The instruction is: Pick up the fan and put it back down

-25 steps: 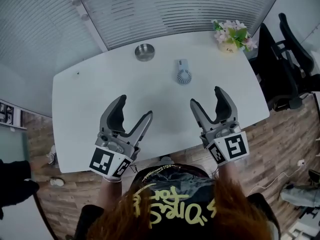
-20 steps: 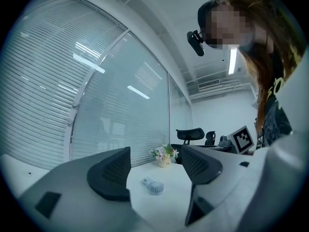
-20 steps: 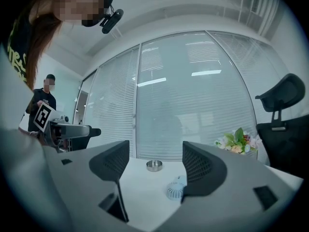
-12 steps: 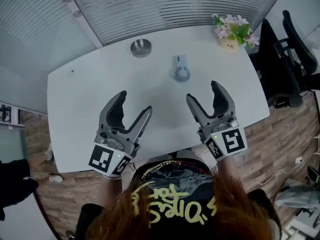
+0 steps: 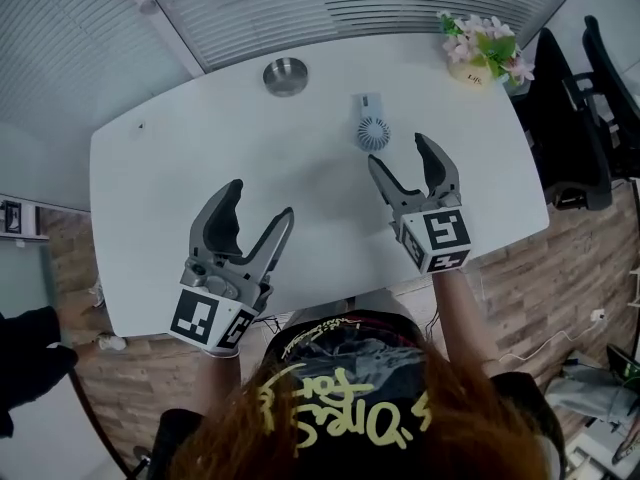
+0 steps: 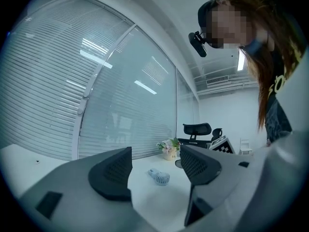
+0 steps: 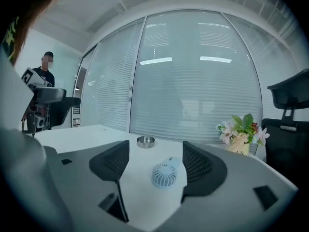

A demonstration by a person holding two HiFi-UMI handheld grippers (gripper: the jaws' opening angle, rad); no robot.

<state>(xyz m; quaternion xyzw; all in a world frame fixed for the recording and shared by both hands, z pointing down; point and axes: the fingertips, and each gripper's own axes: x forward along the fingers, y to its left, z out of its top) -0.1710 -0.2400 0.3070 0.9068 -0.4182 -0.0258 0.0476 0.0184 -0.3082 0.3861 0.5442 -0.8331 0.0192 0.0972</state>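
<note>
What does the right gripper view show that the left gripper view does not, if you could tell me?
Only the right gripper view shows the metal bowl on the table and a bystander standing at the far left. Only the left gripper view shows the person who wears the head camera, seen from below. Both show the fan on the white table, the flower pot, an office chair and the blinds behind.
</note>
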